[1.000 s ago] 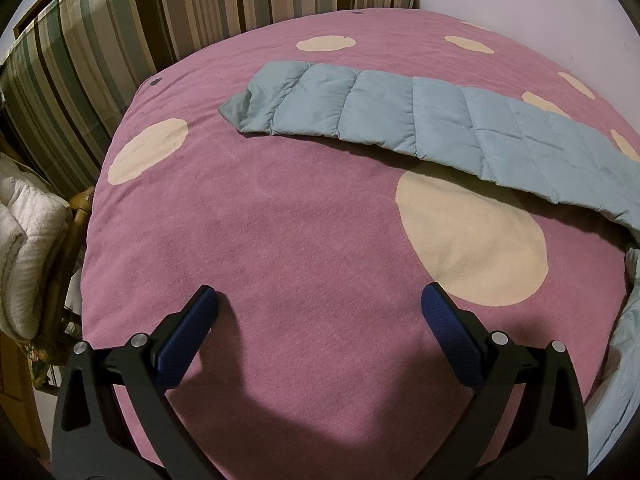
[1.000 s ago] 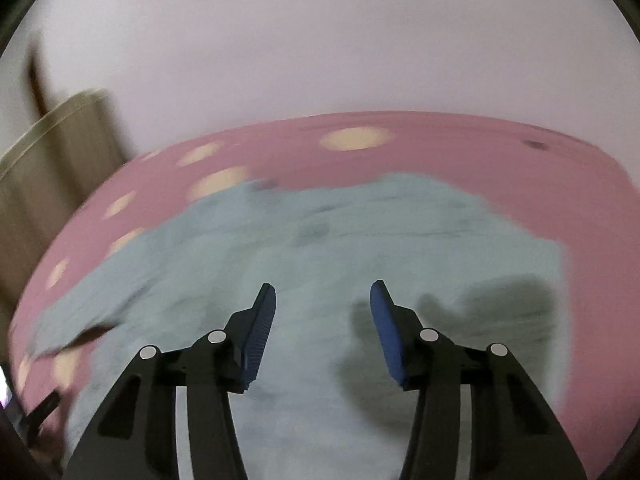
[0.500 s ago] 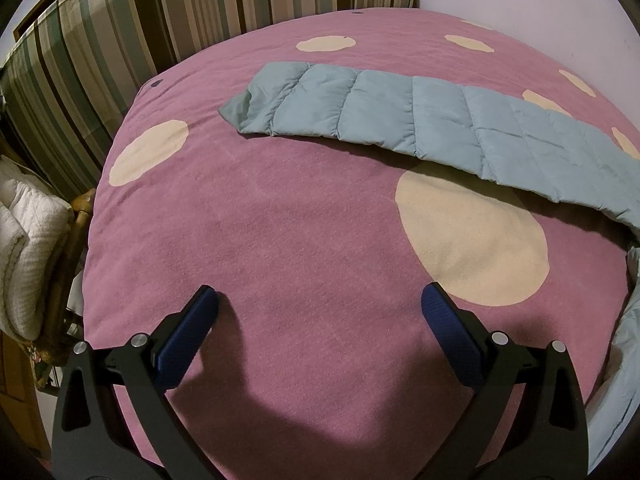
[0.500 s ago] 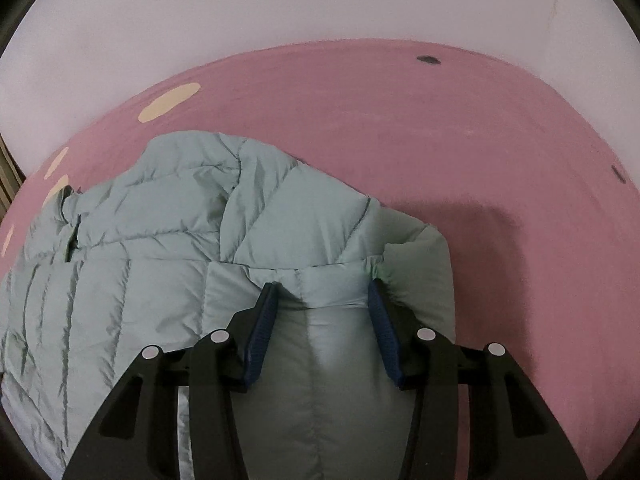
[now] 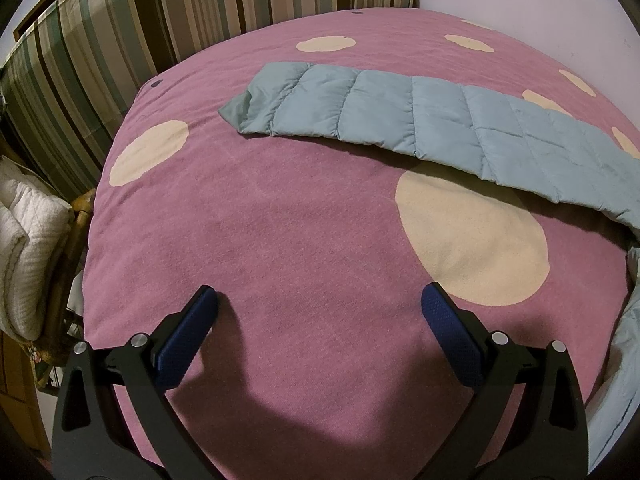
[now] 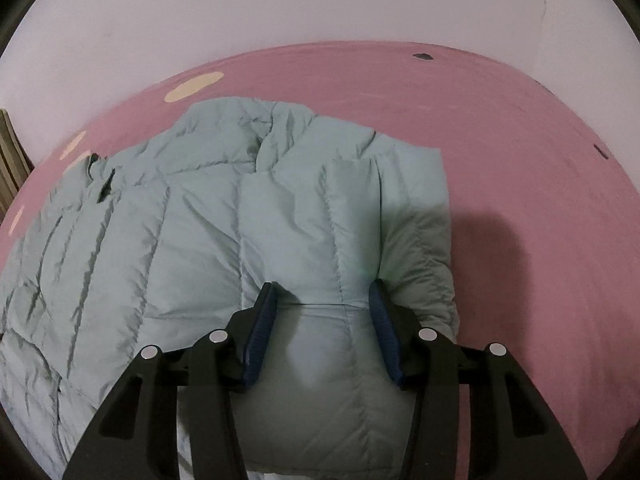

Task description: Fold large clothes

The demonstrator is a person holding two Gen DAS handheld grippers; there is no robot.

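A pale blue-grey puffer jacket lies on a pink bed cover. One sleeve stretches flat across the cover in the left wrist view. My left gripper is wide open and empty, low over bare cover well in front of that sleeve. My right gripper is partly closed, and a padded fold of the jacket, folded over the jacket's body, fills the gap between its blue pads.
The pink cover has cream dots. Striped cushions line the far edge. A white wall stands behind the bed. A white quilted bundle on a wooden chair stands left of the bed.
My right gripper swung from a blurred view over the jacket to its right side, and the padded fold now sits between its pads. My left gripper has not moved.
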